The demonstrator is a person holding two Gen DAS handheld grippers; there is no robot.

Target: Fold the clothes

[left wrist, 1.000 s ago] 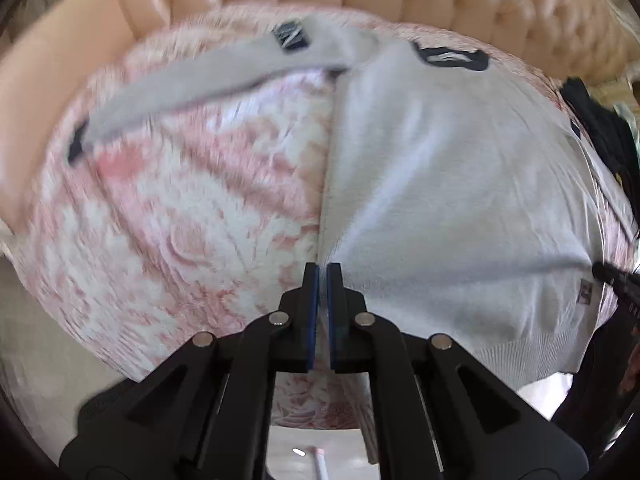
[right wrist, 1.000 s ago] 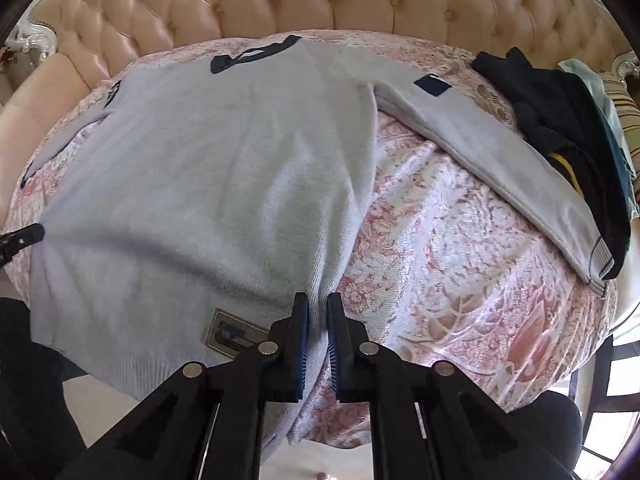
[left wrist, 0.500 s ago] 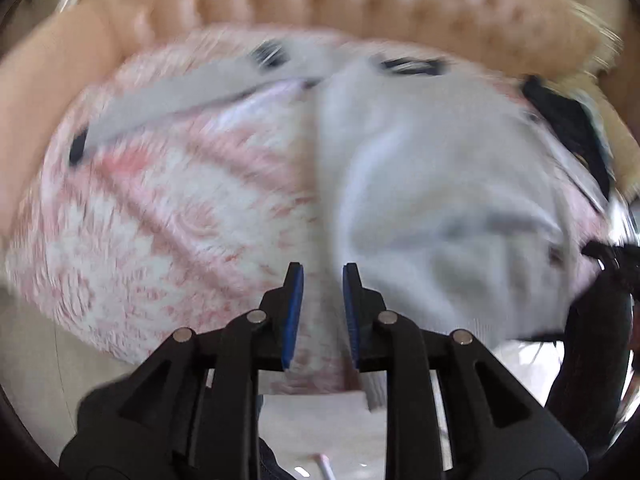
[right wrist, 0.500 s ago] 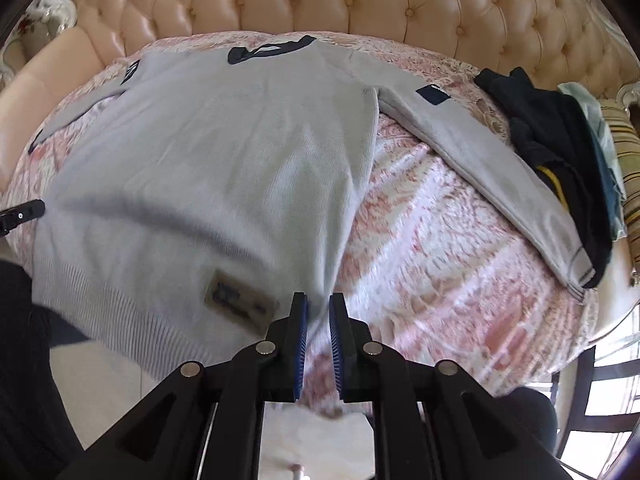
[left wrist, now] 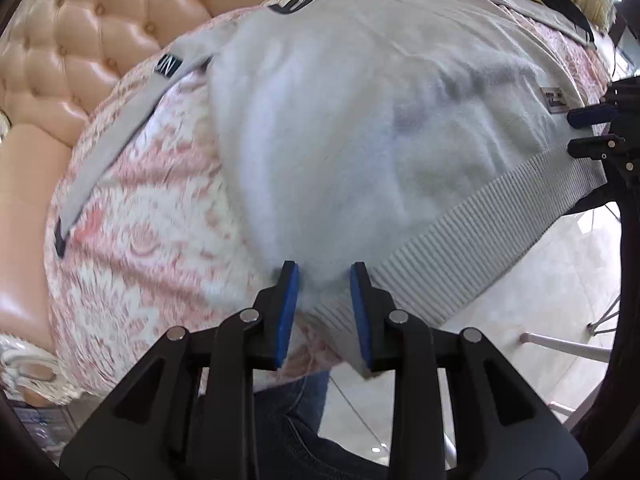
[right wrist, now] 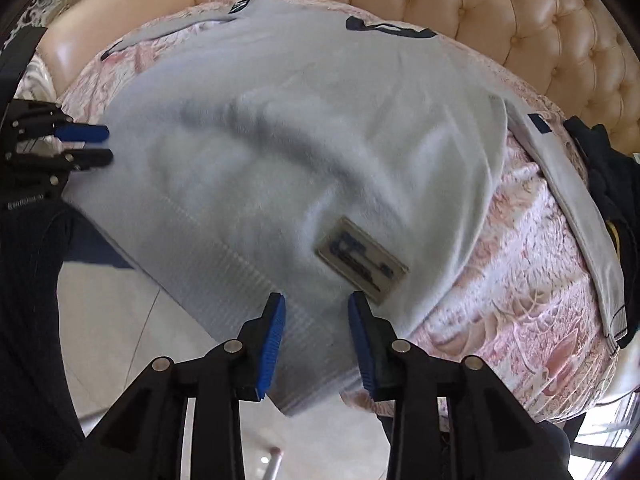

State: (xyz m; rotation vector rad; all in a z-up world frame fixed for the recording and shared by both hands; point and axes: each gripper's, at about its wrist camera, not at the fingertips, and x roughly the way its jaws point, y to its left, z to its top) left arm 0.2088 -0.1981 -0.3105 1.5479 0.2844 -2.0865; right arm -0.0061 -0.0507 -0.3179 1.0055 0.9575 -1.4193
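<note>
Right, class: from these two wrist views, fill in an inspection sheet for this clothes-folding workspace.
Surface: pink floral bedspread, tufted peach headboard behind.
Job's things: grey knitted sweater spread flat, sleeves out, ribbed hem overhanging the near edge.
Clutter: pile of dark clothes beside one sleeve.
Grippers: left gripper and right gripper both opening, fingers astride the hem, not pressing.
Cables: nothing seen.
Surroundings: pale tiled floor.
</note>
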